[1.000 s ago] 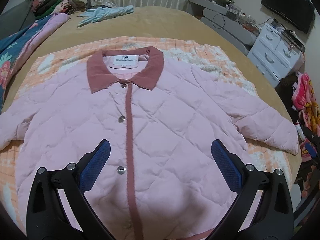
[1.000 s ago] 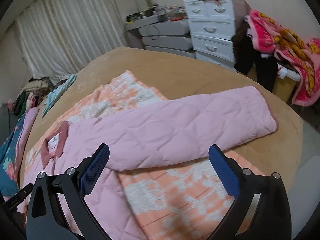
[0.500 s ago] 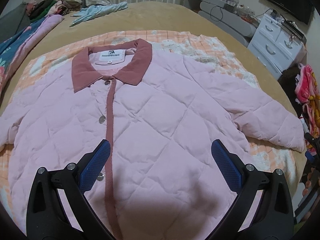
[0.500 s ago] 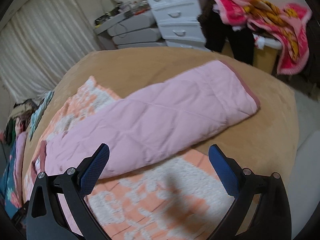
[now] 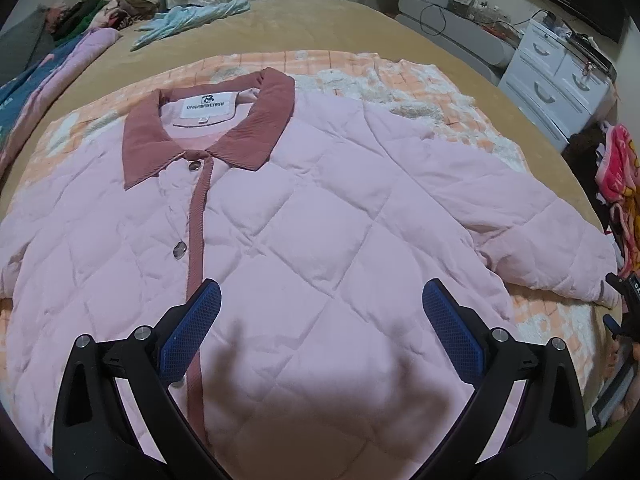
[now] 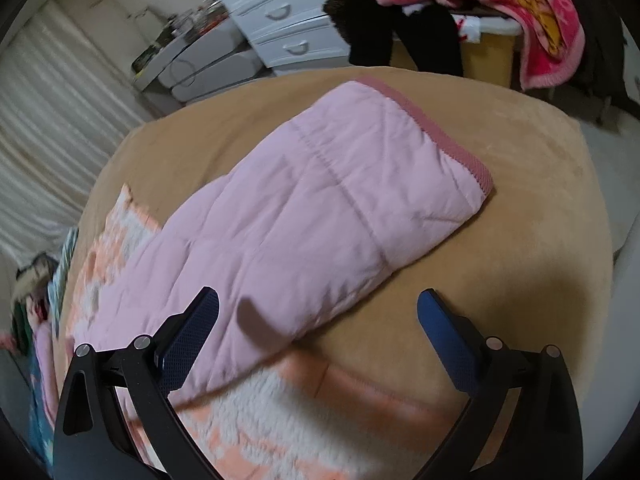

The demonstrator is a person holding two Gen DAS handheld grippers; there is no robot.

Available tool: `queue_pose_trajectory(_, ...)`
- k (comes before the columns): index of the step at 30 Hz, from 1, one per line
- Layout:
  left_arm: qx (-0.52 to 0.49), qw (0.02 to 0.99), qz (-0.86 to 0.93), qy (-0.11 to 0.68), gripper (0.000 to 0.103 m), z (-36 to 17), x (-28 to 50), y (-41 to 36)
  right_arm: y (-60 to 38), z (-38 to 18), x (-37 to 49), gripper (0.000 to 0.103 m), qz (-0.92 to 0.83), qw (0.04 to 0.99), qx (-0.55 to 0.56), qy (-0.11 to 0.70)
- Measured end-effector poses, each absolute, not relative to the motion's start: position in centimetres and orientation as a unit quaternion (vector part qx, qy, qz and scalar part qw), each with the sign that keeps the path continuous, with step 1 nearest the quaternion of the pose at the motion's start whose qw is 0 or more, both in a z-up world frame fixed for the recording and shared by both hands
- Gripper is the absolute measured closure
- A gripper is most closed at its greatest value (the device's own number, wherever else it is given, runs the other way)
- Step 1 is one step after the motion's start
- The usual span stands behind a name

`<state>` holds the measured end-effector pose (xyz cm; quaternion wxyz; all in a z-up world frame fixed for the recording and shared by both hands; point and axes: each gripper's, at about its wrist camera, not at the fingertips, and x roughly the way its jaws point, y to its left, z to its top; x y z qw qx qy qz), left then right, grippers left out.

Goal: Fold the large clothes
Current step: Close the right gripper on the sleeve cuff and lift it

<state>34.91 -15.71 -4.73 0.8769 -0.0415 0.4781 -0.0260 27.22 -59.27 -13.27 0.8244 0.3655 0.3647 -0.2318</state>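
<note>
Left wrist view
- Garment: a pink quilted jacket [image 5: 320, 240] with a dusty-rose corduroy collar [image 5: 208, 136] lies flat and buttoned, front up, filling the centre of the frame.
- Placket: a rose strip runs from the collar down the left-centre, with metal snap buttons [image 5: 180, 250] beside it.
- Sleeve: one sleeve stretches to the right edge of the frame.
- Underlay: an orange-and-white fleece blanket [image 5: 440, 92] sits under the jacket, on a tan bedspread [image 5: 320, 24].
- Left gripper [image 5: 320, 312]: black arms with blue pads, spread wide and released, holding nothing, at the bottom of the frame over the jacket's lower front.
- Background: a pale blue garment [image 5: 192, 20] upper left; a white drawer chest [image 5: 556, 80] upper right.

Right wrist view
- Sleeve: the pink quilted sleeve [image 6: 320, 208] runs diagonally from lower left to its rose-trimmed cuff [image 6: 440, 132] at upper right, resting on the tan bedspread.
- Blanket: the fleece blanket shows at lower centre, blurred.
- Right gripper [image 6: 318, 312]: fingers wide apart, empty; the left pad [image 6: 188, 336] overlaps the sleeve in the picture; contact cannot be told.
- Background: the drawer chest at top centre; a bright pink patterned blanket [image 6: 520, 20] at top right.
</note>
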Motion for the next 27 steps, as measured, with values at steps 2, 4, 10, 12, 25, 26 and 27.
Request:
queue_pose_trajectory(2,-0.044,0.876,-0.022,0.479,0.008,-4.9,35.3,-15.4,-60.2,-13.8,27.7,0.005,-0.238,0.821,0.376,0.358)
queue_pose_trajectory(4,-0.046,0.877,-0.016,0.479,0.008,-5.0,35.5,-14.9,-61.2,-14.3,28.2,0.013,-0.242,0.821,0.379,0.351)
queue_pose_trajectory(10,-0.052,0.880,-0.002,0.472,0.008,-4.3,35.5,-13.2,-62.9,-14.3,28.3,0.054,-0.228,0.832,0.388,0.324)
queue_pose_trajectory(12,-0.053,0.881,-0.001,0.470,0.008,-3.9,35.4,-12.7,-62.6,-13.1,28.0,0.063,-0.212,0.846,0.377,0.311)
queue_pose_trajectory(25,-0.062,0.894,0.007,0.443,0.008,0.9,34.1,-9.1,-55.5,0.2,28.6,0.079,-0.130,0.936,0.221,0.242)
queue_pose_trajectory(26,-0.061,0.896,0.007,0.440,0.008,1.3,34.0,-8.9,-54.8,1.1,28.7,0.079,-0.124,0.940,0.212,0.238)
queue_pose_trajectory(27,-0.060,0.898,0.007,0.437,0.008,1.7,33.8,-8.5,-54.0,1.9,28.7,0.079,-0.119,0.943,0.205,0.234)
